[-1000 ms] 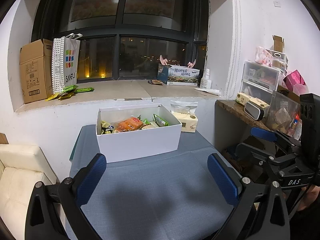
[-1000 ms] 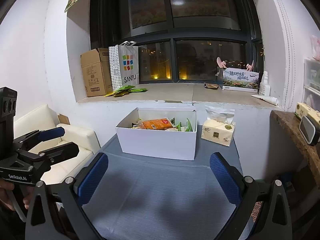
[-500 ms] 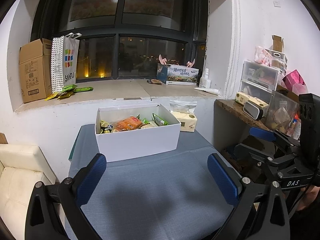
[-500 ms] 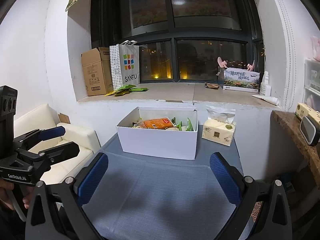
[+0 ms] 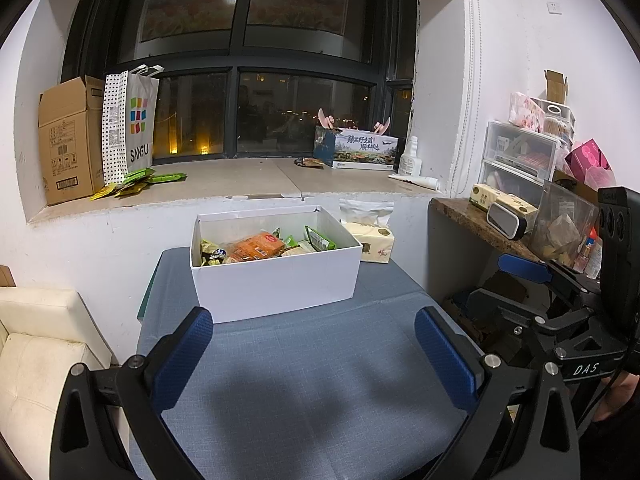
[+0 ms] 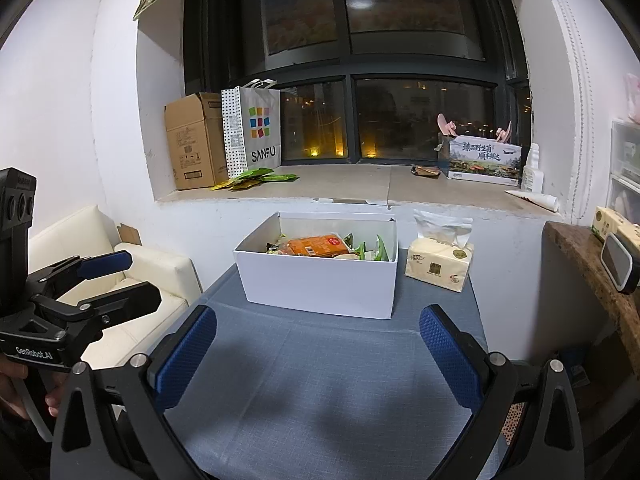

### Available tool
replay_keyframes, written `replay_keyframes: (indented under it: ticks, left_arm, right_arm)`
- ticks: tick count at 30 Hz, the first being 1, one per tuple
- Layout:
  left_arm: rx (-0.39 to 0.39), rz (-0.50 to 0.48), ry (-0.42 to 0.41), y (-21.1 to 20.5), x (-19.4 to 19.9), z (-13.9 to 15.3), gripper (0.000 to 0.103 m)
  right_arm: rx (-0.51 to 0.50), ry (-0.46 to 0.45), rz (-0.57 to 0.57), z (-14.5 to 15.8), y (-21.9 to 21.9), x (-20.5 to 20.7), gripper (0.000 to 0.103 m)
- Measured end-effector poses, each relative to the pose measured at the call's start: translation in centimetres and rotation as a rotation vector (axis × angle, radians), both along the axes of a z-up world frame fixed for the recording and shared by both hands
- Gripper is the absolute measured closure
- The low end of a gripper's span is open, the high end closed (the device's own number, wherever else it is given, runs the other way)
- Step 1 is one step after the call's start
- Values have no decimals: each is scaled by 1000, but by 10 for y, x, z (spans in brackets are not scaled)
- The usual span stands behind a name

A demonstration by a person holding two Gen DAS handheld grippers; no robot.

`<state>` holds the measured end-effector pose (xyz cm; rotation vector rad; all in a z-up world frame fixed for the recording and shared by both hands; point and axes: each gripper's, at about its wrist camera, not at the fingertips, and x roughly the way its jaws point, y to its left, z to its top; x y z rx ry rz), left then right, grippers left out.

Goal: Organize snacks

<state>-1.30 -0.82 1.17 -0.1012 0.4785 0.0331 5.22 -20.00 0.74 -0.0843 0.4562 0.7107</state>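
A white box [image 5: 276,280] [image 6: 320,288] stands at the far end of a blue-clothed table [image 5: 312,392] [image 6: 320,400]. It holds several snack packs, an orange one [image 5: 256,246] [image 6: 316,246] on top and green ones [image 5: 320,240] [image 6: 380,250] beside it. More green and yellow packs [image 5: 136,182] [image 6: 256,178] lie on the windowsill. My left gripper [image 5: 314,344] hovers open over the near table, well short of the box. My right gripper [image 6: 318,340] is open too, with nothing between its fingers. Each gripper shows at the side of the other's view.
A tissue pack [image 5: 370,240] [image 6: 438,268] sits right of the box. The sill carries a cardboard box [image 5: 68,140], a SANFU bag [image 5: 130,128] and a printed carton [image 5: 356,148]. A cream sofa [image 5: 36,340] is left; a cluttered shelf [image 5: 500,232] with drawers [image 5: 520,160] is right.
Both views have shifted only slightly; the box sits a touch lower and nearer in the left wrist view. Both grippers stay open and nothing was picked up.
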Motion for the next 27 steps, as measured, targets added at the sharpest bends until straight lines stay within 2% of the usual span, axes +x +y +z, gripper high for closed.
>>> replay_keyframes:
  ticks: [27]
  left_arm:
    - [1,-1,5,1,-1,-3,0]
  right_arm:
    - [-12,-6,12,-1,2,-1,0]
